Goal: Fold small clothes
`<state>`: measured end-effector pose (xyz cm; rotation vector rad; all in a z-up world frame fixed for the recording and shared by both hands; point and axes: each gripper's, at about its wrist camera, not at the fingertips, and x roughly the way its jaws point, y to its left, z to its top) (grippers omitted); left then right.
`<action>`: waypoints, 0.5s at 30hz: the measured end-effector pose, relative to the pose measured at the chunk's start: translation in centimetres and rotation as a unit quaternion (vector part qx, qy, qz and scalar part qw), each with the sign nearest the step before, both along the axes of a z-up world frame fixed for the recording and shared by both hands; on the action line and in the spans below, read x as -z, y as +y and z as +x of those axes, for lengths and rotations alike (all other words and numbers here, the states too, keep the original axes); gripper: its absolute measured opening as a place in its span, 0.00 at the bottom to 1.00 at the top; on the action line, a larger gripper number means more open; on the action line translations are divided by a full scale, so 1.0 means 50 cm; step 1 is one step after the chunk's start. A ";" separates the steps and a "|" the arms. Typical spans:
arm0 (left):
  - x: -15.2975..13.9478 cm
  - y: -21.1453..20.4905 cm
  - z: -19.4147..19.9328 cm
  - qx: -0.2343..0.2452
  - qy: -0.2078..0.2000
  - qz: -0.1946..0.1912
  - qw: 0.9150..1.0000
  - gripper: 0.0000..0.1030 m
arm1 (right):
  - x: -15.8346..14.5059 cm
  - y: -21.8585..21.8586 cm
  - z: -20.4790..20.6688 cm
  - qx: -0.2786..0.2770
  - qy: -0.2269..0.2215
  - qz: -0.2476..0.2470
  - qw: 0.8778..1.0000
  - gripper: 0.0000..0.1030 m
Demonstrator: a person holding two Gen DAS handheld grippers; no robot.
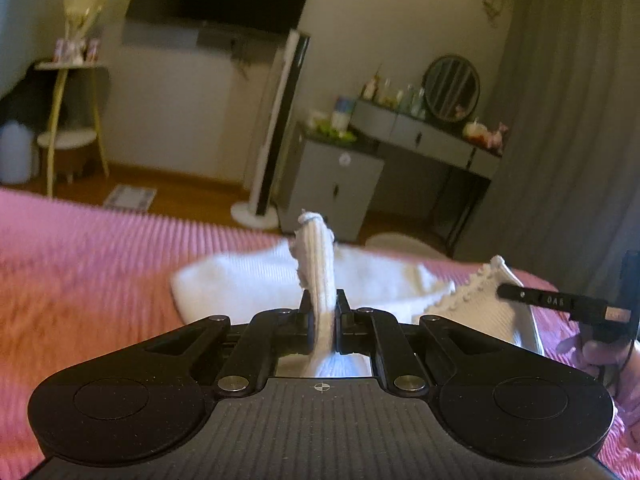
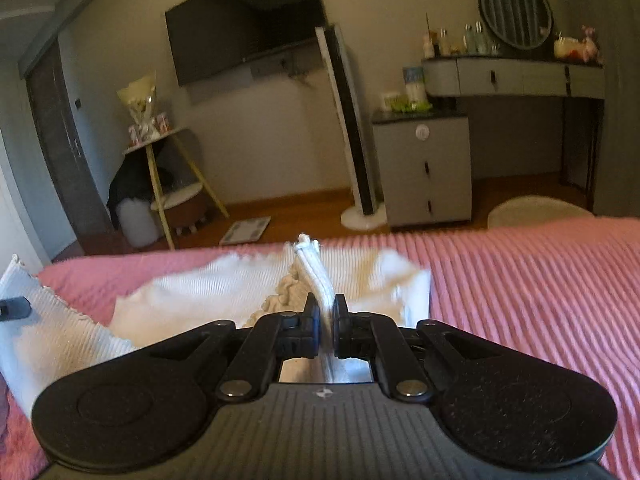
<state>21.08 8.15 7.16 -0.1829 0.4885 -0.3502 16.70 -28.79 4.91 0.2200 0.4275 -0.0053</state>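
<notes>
A small white ribbed garment (image 1: 248,284) lies on the pink bedspread (image 1: 80,264). My left gripper (image 1: 323,322) is shut on a bunched edge of the garment, which sticks up between its fingers. My right gripper (image 2: 326,322) is shut on another edge of the same garment (image 2: 200,296), pinched upright between its fingers. The right gripper's tip (image 1: 560,304) shows at the right of the left wrist view, with a scalloped corner of the cloth beside it. The left gripper's tip (image 2: 14,307) shows at the left edge of the right wrist view.
The pink ribbed bedspread (image 2: 540,280) stretches to both sides. Beyond the bed's far edge are a wooden floor, a grey cabinet (image 2: 424,168), a vanity desk with a round mirror (image 2: 516,10), a tower fan (image 2: 352,128), a wall TV and a small side stand (image 2: 168,168).
</notes>
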 end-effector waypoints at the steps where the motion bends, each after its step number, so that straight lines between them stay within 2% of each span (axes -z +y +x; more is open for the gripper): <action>1: -0.008 0.003 0.005 -0.004 -0.010 0.002 1.000 0.11 | -0.009 -0.002 0.007 0.006 -0.007 -0.006 1.000 0.05; 5: -0.042 0.010 0.039 -0.020 -0.034 0.000 0.999 0.11 | -0.045 -0.018 0.033 0.027 -0.035 -0.006 0.999 0.05; 8: -0.053 0.010 0.081 -0.034 -0.048 0.014 0.998 0.11 | -0.062 -0.022 0.068 0.044 -0.050 -0.025 0.997 0.05; 13: -0.039 0.005 0.162 -0.051 -0.040 0.034 0.997 0.11 | -0.058 -0.025 0.167 0.059 -0.050 -0.041 0.996 0.05; 15: -0.023 -0.004 0.199 -0.061 -0.038 0.059 0.996 0.11 | -0.045 -0.023 0.200 0.068 -0.052 -0.051 0.995 0.06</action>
